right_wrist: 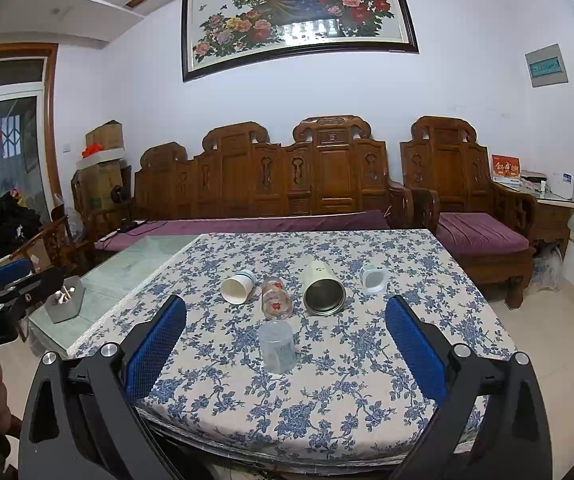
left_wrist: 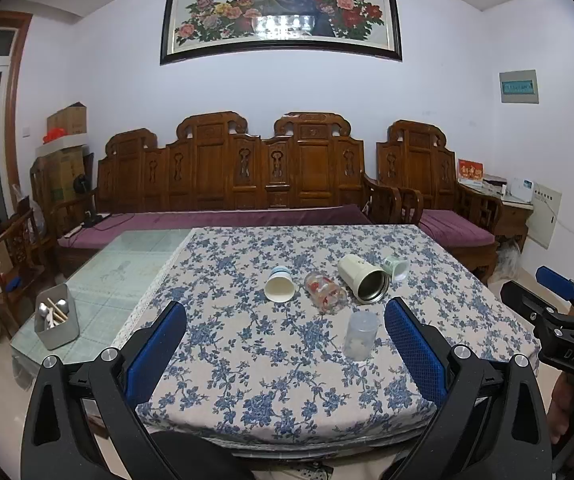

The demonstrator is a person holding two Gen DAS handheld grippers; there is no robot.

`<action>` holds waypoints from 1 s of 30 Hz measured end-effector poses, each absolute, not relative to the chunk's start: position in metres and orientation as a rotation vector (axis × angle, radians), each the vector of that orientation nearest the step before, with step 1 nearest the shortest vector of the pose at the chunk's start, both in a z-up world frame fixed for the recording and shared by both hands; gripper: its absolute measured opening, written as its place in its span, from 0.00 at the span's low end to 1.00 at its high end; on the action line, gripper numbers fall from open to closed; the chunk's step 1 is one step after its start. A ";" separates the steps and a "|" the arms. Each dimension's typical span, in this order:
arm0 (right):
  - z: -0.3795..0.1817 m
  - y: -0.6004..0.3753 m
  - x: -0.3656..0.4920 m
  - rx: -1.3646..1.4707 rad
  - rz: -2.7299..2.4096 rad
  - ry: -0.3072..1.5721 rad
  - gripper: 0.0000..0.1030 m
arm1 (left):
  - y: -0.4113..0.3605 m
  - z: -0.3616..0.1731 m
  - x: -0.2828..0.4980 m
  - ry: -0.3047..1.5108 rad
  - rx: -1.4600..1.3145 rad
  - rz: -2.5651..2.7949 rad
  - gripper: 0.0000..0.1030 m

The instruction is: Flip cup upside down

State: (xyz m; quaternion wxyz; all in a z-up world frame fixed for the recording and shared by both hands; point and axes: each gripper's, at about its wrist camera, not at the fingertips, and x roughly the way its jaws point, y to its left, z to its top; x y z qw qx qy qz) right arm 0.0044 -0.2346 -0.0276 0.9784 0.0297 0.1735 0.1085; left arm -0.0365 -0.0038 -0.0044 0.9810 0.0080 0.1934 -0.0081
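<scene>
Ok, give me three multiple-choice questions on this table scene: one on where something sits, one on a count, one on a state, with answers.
1. Where does the grey utensil caddy stand?
A. on the floral cloth
B. on the bare glass part of the table
C. on the sofa

2. How many cups lie on their sides?
A. two
B. six
C. four

3. How is the clear plastic cup standing?
A. on its side
B. stacked in another cup
C. on end, apart from the others

Answers:
1 B, it stands left of the floral cloth.
2 C: white paper cup, patterned glass, steel-lined tumbler, small white cup.
3 C, it stands alone, nearest both open tools.
</scene>
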 end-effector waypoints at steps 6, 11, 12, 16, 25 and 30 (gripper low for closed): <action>-0.027 -0.234 0.004 0.060 0.218 0.350 0.97 | -0.004 -0.005 -0.037 0.388 0.015 -0.018 0.92; -0.027 -0.234 0.004 0.060 0.219 0.350 0.97 | -0.004 -0.005 -0.037 0.387 0.014 -0.018 0.93; -0.028 -0.234 0.004 0.060 0.219 0.350 0.97 | -0.004 -0.005 -0.037 0.387 0.015 -0.018 0.93; -0.028 -0.234 0.004 0.061 0.220 0.350 0.97 | -0.004 -0.005 -0.037 0.387 0.015 -0.018 0.93; -0.028 -0.232 0.003 0.059 0.224 0.349 0.97 | -0.004 -0.004 -0.036 0.390 0.014 -0.016 0.92; -0.028 -0.231 0.003 0.059 0.223 0.349 0.98 | -0.004 -0.002 -0.037 0.391 0.013 -0.015 0.92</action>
